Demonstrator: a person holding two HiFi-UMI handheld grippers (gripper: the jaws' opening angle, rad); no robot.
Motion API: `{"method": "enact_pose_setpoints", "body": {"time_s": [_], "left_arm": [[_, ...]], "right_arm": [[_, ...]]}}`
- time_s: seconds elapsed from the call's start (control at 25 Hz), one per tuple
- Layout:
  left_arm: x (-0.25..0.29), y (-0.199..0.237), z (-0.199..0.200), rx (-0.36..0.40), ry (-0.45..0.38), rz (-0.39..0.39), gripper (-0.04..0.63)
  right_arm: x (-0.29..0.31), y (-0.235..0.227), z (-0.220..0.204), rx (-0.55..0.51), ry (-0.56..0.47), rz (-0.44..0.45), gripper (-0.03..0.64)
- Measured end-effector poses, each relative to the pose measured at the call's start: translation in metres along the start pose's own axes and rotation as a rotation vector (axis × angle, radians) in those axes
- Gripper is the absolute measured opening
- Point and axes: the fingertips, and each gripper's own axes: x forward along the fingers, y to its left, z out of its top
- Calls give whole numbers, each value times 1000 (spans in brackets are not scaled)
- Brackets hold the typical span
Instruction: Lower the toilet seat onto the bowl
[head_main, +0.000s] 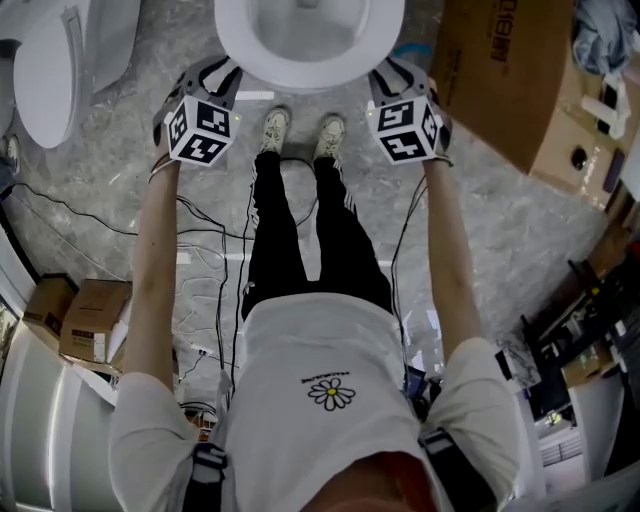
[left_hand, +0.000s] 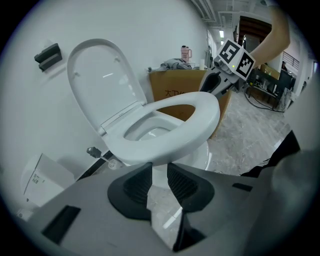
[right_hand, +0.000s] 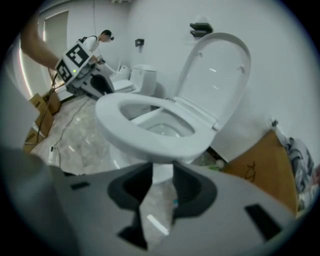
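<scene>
Both jaws spread, nothing clamped. My left tool (left_hand: 159, 169) has its tips right at the underside of the toilet seat (left_hand: 200, 117), and my right tool (right_hand: 162, 167) does the same on the far side. The seat hangs tilted just above the bowl (left_hand: 200, 156), and the lid (left_hand: 100, 80) stands upright behind the bowl.

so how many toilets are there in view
2: one toilet at top centre of the head view, a second toilet in its upper-left corner. Others may be out of view.
</scene>
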Motion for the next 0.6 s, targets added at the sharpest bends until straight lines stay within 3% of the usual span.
{"method": "enact_pose_setpoints", "body": {"time_s": [0.28,0.6], "left_arm": [[20,-14,-22,38,56,-67,112],[49,-29,-48,27,121,-127,103]], "right_arm": [[19,13,-21,-61,73,47,139],[48,27,-48,-90,143,105,138]]}}
